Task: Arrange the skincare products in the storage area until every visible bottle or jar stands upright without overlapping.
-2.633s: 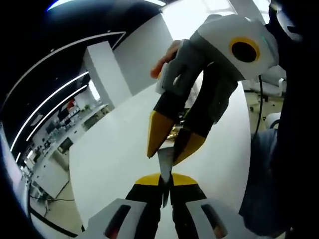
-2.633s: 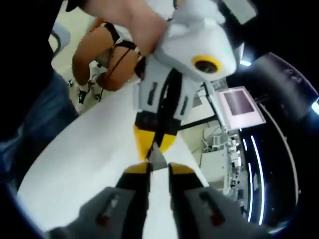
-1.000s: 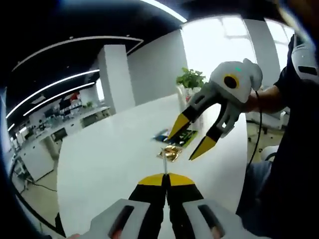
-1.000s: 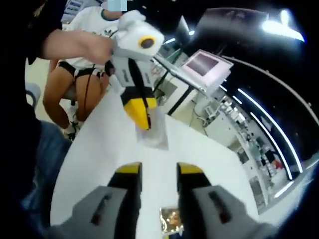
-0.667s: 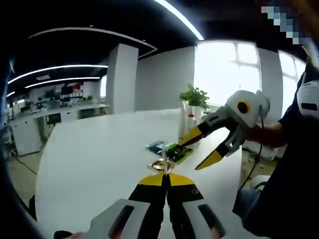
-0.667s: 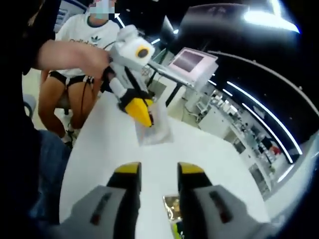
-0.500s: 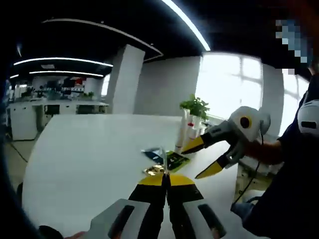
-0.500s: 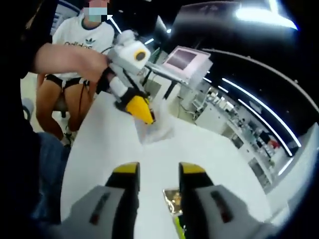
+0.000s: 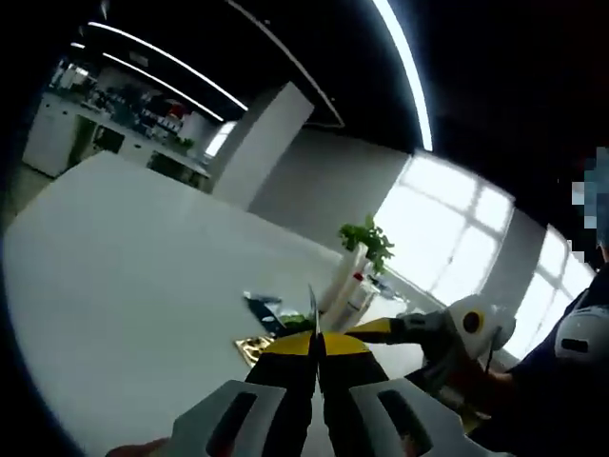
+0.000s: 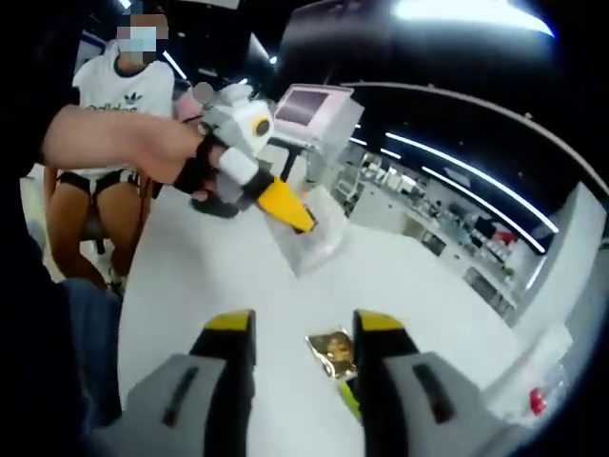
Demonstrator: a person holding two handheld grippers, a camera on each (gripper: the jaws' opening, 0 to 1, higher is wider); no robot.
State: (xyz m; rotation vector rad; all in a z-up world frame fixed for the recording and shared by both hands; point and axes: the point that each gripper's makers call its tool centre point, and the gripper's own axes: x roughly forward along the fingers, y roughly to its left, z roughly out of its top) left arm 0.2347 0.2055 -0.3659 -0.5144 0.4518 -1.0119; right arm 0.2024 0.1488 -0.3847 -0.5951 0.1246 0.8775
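Right gripper view shows the left gripper (image 10: 303, 224) at upper centre, fingers clenched on a clear thin packet (image 10: 319, 238) held above the white counter (image 10: 200, 276); I think this slippery packet could slide out. The right gripper (image 10: 297, 333), at the bottom, has its fingers released. A gold sachet (image 10: 332, 352) lies between them, and bottles (image 9: 354, 288) stand by a plant (image 9: 366, 235) centre-right in the left gripper view, crowding that spot.

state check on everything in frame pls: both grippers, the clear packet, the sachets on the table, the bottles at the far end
left gripper: shut on clear packet, held above the table
clear packet: pinched by one edge, hanging in the air
right gripper: open, nothing between its jaws
gold sachet: lying flat on white table
green sachet: lying flat
white bottles: standing upright by the plant
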